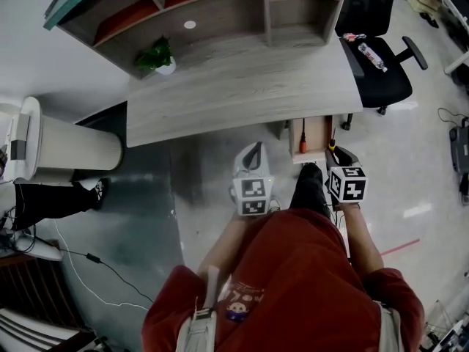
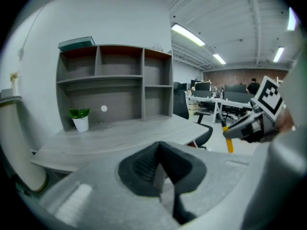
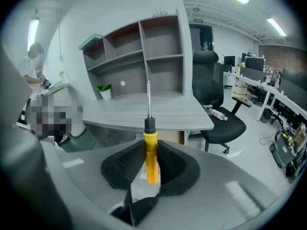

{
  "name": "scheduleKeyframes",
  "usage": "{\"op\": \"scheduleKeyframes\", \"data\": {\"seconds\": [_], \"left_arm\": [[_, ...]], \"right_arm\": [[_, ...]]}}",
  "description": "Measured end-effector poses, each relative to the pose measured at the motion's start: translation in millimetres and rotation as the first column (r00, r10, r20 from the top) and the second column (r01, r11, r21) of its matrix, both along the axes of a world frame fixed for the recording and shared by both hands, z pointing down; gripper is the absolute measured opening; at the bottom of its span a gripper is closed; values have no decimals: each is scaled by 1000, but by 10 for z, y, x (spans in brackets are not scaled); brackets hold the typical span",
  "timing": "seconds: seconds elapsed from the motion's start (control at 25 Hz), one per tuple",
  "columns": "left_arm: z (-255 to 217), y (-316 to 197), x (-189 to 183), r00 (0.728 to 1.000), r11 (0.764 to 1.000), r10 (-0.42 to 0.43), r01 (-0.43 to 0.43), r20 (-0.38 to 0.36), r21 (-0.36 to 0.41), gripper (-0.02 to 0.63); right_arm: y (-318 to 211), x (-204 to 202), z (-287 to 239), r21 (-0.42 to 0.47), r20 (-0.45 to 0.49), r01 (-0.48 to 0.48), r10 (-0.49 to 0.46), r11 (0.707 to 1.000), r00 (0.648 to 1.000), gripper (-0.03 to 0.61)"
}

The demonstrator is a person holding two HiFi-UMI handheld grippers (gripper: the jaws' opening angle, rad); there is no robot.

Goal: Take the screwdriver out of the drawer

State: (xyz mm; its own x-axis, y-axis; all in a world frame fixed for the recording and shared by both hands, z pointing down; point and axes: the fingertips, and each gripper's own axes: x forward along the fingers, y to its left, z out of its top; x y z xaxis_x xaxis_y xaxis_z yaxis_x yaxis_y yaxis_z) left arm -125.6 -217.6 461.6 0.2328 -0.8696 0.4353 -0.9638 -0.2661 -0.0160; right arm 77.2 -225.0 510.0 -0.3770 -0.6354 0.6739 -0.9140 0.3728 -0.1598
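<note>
A screwdriver with a yellow handle and a black collar sits between the pads of my right gripper, which is shut on the handle. Its steel shaft points away towards the desk. In the head view the right gripper hangs just in front of the open wooden drawer under the desk's right end, and the screwdriver shows as a yellow tip. A red-handled tool lies in the drawer. My left gripper hangs to the left of the drawer, and its pads are shut with nothing between them.
The grey desk carries a shelf unit and a small potted plant. A black office chair with a bottle on its seat stands at the right. A white cylinder-shaped unit and a floor cable are at the left.
</note>
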Motion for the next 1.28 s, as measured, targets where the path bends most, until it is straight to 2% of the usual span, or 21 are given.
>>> {"op": "scheduleKeyframes", "data": {"seconds": [0.24,0.44,0.6,0.72,0.96,1.28], "left_arm": [[-230,-41,6,1000,998,1,-1,2,56,-2],[-406,-43,70,1000,992,22,-21,-3,126,-2],[-487,-15,103,999,983,38,-36,-7,181,-2],[-463,-23,103,999,983,42,-41,-6,182,-2],[-413,-36,91,999,989,34,-32,-9,147,-2],[-389,-40,51,1000,989,25,-22,-16,147,-2]], "right_arm": [[-101,-23,-369,134,66,-8,-1,991,998,74],[-162,23,-640,278,98,-45,18,960,995,74],[-165,79,-715,329,99,-75,44,942,994,75],[-171,112,-765,368,85,-98,72,925,994,74],[-172,36,-759,366,83,-84,58,927,995,75],[-191,-15,-728,355,78,-67,42,933,996,75]]}}
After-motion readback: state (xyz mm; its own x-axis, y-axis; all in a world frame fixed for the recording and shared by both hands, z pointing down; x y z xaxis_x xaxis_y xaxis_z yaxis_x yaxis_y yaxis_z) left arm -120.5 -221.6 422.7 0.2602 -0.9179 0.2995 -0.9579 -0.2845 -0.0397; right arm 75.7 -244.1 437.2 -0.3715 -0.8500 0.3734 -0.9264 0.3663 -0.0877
